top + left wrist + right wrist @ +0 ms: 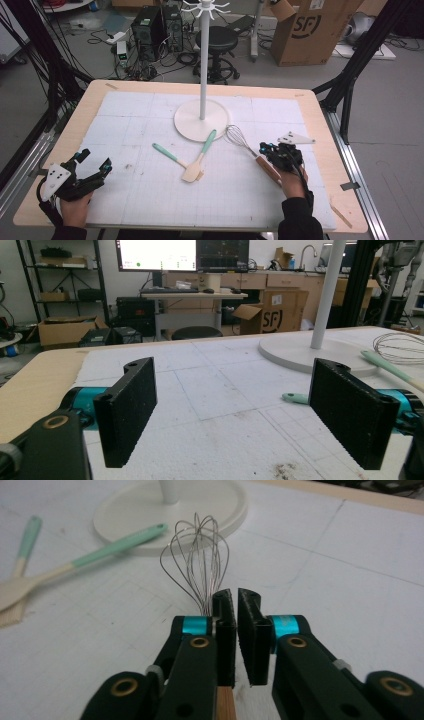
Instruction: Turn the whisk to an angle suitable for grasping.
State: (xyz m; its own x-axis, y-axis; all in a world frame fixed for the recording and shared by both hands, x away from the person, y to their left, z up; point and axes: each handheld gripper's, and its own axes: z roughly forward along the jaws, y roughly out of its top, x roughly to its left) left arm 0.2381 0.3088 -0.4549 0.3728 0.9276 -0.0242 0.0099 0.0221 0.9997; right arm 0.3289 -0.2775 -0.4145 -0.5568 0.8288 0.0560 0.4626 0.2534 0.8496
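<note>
A wire whisk (235,135) with a wooden handle lies at the right of the white mat, its wires pointing toward the white stand base (201,120). My right gripper (265,149) is shut on the whisk's handle where it joins the wires. In the right gripper view the jaws (236,597) stand almost together, the wire loops (197,560) rising beyond them and the wooden handle below. My left gripper (95,160) rests at the near left of the table. Its jaws (235,405) stand wide open with nothing between them.
Two mint-handled spatulas lie mid-mat: one (200,157) leans onto the stand base, the other (167,154) lies to its left. The stand's white pole (202,75) rises from the base to a hook crown. Bare wooden table edge (330,150) runs along the right.
</note>
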